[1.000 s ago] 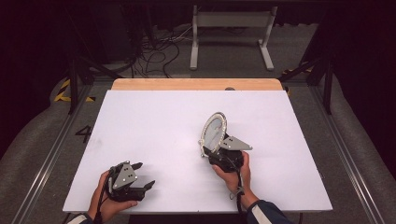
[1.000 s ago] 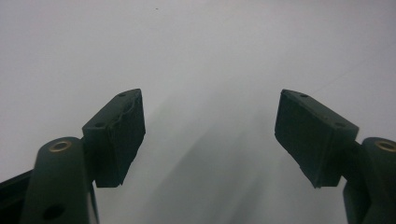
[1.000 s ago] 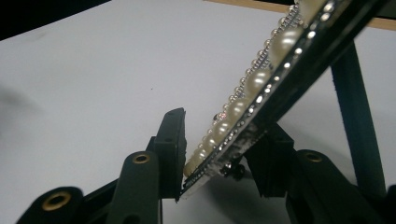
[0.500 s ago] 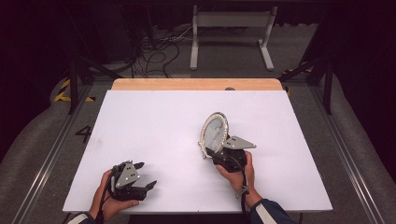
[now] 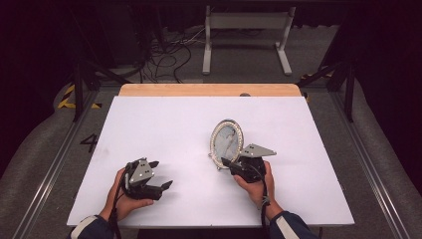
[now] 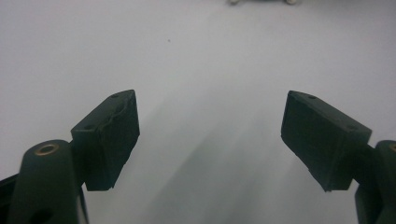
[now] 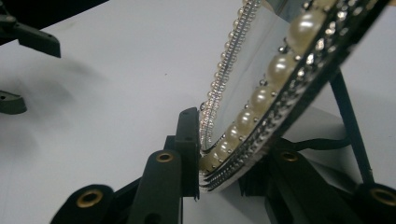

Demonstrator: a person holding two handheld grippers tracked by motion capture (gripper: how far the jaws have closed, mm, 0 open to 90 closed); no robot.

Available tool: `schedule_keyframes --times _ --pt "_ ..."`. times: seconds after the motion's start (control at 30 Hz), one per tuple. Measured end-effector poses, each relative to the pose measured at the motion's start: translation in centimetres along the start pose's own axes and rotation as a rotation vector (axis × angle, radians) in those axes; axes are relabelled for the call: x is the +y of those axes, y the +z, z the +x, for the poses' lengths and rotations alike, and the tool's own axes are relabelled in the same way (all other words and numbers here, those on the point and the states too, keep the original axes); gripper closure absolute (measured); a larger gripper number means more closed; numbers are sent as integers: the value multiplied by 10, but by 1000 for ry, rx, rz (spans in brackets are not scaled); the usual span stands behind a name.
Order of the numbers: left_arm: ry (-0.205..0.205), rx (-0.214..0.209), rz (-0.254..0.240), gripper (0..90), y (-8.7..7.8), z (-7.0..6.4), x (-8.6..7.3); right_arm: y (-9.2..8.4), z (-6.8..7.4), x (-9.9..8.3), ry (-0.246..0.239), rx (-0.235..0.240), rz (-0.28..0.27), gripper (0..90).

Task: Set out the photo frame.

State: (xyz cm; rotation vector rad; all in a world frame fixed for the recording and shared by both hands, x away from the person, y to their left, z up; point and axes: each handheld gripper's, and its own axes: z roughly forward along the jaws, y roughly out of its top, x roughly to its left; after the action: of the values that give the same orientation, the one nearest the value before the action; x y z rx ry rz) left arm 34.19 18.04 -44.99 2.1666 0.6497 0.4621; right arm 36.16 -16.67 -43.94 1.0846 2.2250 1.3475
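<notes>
Toward the near edge of the white desk [image 5: 164,119], a little right of its middle, one oval picture frame [image 5: 226,143] stands tilted, its rim set with a row of pearls and finer silver beads around a pale, glossy face. What that face carries is hard to make out; from above it is only a greyish blur. In the right gripper view the frame's [image 7: 261,93] top is cut off by the picture's edge, and a thin dark prop behind it runs down out of sight. The right gripper [image 5: 238,164], one of two, has its jaws closed on the frame's lower rim, one jaw in front of the face and one behind. The right hand [image 5: 256,181] wraps it from below, the sleeve cut off at the bottom. Near the desk's near-left corner the left gripper [image 5: 160,175] sits low over bare white surface, held by the left hand [image 5: 124,199]; its jaws stand wide apart with nothing between them, well apart from the frame.
</notes>
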Motion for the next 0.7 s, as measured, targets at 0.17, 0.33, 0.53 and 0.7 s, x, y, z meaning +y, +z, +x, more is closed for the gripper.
schedule_keyframes --times 0.17,0.33,0.53,0.7 --pt "-20 -14 -27 186 17 10 18 -2 -3 1 7 23 15 746" --pt "-41 -66 -39 161 39 18 37 -4 -7 1 2 49 28 754" --pt "-26 -89 -41 154 60 17 53 -7 -10 1 1 70 43 762" --pt "-41 -115 -68 157 70 19 65 -8 -11 2 -3 79 53 763"
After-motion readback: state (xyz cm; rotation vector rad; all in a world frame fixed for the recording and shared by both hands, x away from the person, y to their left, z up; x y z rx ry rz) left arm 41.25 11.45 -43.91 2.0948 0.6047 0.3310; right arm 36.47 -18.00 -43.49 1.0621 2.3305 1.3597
